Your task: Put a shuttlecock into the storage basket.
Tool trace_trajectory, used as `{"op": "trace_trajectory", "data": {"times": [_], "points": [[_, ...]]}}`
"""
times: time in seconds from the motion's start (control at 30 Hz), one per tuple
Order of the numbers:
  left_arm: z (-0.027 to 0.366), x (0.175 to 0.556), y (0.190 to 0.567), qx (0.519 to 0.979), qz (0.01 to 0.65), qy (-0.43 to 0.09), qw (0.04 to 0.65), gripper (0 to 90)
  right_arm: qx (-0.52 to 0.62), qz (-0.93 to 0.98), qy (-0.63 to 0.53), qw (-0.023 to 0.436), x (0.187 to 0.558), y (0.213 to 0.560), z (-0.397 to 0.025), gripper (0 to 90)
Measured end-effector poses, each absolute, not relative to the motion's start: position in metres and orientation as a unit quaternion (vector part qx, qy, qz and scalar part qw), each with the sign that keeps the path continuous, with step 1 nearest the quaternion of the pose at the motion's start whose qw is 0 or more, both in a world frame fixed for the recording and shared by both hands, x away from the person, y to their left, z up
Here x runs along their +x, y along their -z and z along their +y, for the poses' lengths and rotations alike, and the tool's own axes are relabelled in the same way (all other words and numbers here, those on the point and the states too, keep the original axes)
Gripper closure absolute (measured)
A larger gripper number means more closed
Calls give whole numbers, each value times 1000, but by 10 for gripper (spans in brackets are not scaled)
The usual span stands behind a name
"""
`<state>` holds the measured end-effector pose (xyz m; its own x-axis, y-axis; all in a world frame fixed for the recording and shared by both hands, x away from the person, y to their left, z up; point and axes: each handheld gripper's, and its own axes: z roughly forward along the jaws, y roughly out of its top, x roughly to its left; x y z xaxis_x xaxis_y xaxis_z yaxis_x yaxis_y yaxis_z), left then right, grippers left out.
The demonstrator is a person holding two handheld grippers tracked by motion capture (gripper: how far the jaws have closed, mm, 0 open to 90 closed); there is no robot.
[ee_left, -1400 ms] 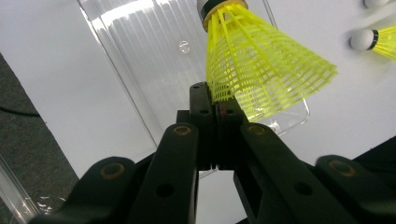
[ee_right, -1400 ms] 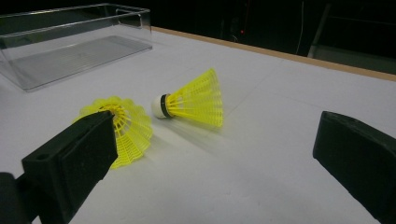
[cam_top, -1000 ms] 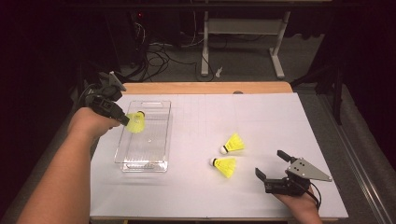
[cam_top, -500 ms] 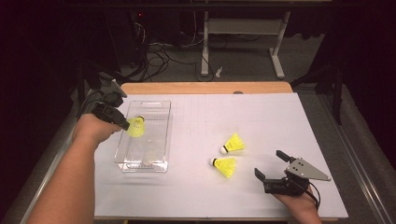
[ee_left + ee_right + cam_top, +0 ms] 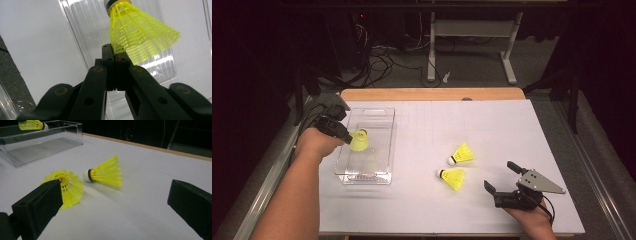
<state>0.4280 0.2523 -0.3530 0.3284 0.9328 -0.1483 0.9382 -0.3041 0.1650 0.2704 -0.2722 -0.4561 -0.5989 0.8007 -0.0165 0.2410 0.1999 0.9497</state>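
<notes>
Writing or labels cannot be read on any of the things. Left gripper (image 5: 346, 137) has its jaws pressed tight on the rim of a yellow shuttlecock (image 5: 359, 140). It holds that birdie over the left side of the clear bin (image 5: 382, 150), with the cork end pointing away from the jaws. In the left gripper view the net skirt (image 5: 140, 35) fans out to the right above the see-through floor of the bin.

The bin sits on the white worktop (image 5: 492, 125) near its left edge, about midway from front to back. Its long sides run from front to back.

Two more yellow birdies lie on the worktop, well apart from the bin and toward the front right. The far birdie (image 5: 462, 154) and the near birdie (image 5: 452, 178) lie just beside each other, not touching that I can tell. Both have their white tips pointing left.

Right gripper (image 5: 501, 178) sits near the front right corner, jaws spread wide with nothing between them. It points left at the near birdie, which is close to its left jaw in the right gripper view (image 5: 65, 186).

Lots of bare white worktop lies between the bin and the two birdies, and along the back edge too.
</notes>
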Motion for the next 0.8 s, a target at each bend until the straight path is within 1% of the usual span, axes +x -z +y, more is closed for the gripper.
{"op": "trace_trajectory", "data": {"times": [0.23,0.5,0.8], "points": [[249,431,360,810,578,11,101,890,358,726,-522,268,270,456,-272,4],[255,432,372,800,591,15,100,889,359,726,-521,267,270,456,-272,4],[257,433,374,797,595,10,104,889,359,727,-521,267,270,457,-272,4]]}}
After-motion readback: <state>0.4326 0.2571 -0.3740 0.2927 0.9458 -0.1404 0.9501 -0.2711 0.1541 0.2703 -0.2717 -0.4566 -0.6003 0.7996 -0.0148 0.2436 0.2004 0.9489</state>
